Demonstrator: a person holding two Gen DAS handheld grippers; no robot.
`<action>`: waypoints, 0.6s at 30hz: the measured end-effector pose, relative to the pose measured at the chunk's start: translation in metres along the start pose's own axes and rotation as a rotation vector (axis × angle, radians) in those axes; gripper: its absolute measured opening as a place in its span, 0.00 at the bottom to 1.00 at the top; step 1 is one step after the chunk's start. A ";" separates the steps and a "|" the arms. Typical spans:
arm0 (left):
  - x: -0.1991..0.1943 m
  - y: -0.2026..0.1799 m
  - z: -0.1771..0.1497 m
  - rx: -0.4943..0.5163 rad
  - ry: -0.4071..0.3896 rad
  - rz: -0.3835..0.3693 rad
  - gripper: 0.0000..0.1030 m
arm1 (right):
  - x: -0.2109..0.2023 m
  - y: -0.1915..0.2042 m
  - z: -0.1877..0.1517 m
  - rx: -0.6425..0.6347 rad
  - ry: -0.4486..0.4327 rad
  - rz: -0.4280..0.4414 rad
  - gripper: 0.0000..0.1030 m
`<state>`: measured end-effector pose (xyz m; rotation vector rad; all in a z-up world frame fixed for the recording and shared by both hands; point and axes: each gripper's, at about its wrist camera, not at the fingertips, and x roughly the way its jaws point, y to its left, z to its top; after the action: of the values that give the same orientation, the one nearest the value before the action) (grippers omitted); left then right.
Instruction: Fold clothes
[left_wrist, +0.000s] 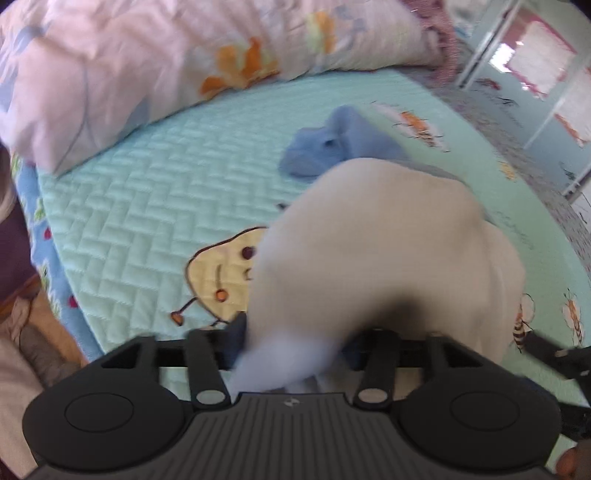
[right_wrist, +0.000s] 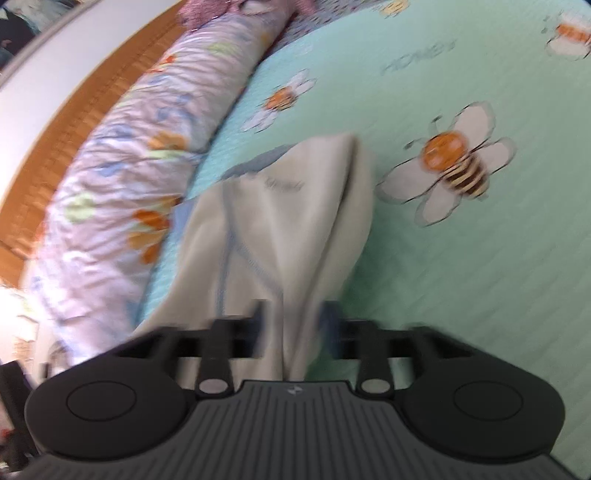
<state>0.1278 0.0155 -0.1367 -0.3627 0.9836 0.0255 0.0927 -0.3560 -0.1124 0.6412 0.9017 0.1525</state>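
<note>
Two grippers over bed quilt (right_wrist: 461, 295). Cream garment (right_wrist: 280, 229) bunched between fingers of left gripper (left_wrist: 295, 343) and right gripper (right_wrist: 295, 325), far end on quilt; firm clamping not confirmable, frames blurred. Blue garment (left_wrist: 325, 147) behind.

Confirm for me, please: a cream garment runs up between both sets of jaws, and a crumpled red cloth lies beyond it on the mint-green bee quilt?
Only the colour is wrong. The crumpled cloth beyond the cream garment is blue, not red, as the left wrist view shows. The rest stands: the garment runs up between both sets of jaws, over the mint-green bee quilt.
</note>
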 end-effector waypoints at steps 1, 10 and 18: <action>0.004 0.002 0.003 -0.012 0.014 0.000 0.66 | 0.000 -0.006 0.001 0.011 -0.029 -0.023 0.94; 0.026 -0.016 0.014 0.065 0.022 -0.030 0.22 | 0.088 -0.009 0.027 0.107 0.175 0.062 0.15; -0.080 -0.079 -0.001 0.236 -0.191 -0.263 0.13 | -0.050 0.027 0.015 -0.095 -0.106 0.158 0.12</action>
<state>0.0968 -0.0477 -0.0484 -0.2646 0.7346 -0.2871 0.0767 -0.3599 -0.0563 0.6259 0.7369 0.2986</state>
